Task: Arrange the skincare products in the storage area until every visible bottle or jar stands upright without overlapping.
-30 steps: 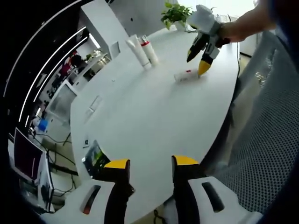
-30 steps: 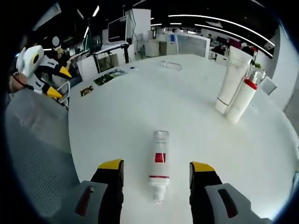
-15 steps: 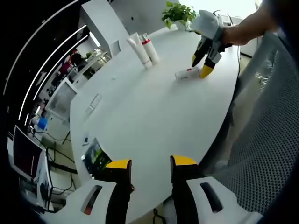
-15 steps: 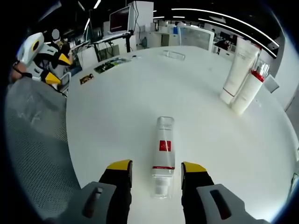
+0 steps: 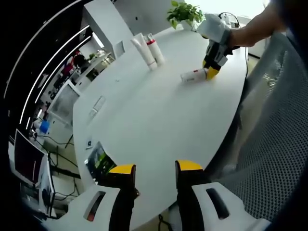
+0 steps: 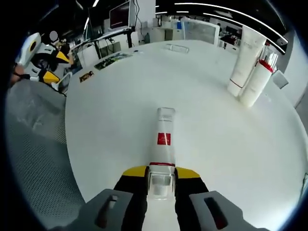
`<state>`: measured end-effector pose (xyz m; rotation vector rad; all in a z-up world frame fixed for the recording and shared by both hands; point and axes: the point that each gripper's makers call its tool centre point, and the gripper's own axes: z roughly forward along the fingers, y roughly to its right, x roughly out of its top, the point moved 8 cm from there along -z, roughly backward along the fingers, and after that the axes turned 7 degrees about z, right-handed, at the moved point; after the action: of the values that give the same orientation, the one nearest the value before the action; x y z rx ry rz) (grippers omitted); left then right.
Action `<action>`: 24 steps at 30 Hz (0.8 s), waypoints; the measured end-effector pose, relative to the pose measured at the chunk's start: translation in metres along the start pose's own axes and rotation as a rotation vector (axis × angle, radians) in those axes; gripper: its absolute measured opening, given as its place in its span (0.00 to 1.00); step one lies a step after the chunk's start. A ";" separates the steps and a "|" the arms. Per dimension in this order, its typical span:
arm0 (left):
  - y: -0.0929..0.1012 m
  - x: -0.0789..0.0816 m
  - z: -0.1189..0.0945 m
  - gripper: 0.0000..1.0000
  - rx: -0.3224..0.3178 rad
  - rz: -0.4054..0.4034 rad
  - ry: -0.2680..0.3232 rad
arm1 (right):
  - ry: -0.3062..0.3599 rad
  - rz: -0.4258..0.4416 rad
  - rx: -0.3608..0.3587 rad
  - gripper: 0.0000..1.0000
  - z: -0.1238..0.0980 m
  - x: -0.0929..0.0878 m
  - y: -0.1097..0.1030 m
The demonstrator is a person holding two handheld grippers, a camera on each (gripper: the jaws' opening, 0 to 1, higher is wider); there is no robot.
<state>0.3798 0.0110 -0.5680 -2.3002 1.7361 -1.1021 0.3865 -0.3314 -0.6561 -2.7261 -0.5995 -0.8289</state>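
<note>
A white bottle with a red label (image 6: pixel 162 139) lies on its side on the white table (image 6: pixel 211 144). My right gripper (image 6: pixel 161 172) is shut on its clear-capped near end. In the left gripper view the same bottle (image 5: pixel 193 75) lies far across the table with the right gripper (image 5: pixel 210 70) clamped on it. A tall white tube (image 6: pixel 244 60) and a white bottle with a red band (image 6: pixel 258 82) stand upright together at the right; they appear in the left gripper view as the tube (image 5: pixel 143 51) and banded bottle (image 5: pixel 155 50). My left gripper (image 5: pixel 153 169) is open over the table's near edge, holding nothing.
A mesh chair (image 5: pixel 274 144) stands by the table's edge on the right. A potted plant (image 5: pixel 184 13) sits at the far end. A printed card (image 5: pixel 98 161) lies near my left gripper, and a clear flat item (image 6: pixel 177 47) rests farther across the table. Desks with monitors stand beyond.
My right gripper has moved forward and closed on the lying bottle's capped end; a second ago its jaws were open on either side. My left gripper has stayed open.
</note>
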 end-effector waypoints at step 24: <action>0.001 0.008 -0.002 0.32 -0.006 -0.028 0.069 | 0.261 0.004 0.122 0.11 -0.040 0.076 -0.032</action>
<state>0.3791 0.0044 -0.5630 -2.3231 1.7379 -1.1970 0.4103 -0.2917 -0.5771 -2.4561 -0.5675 -1.0866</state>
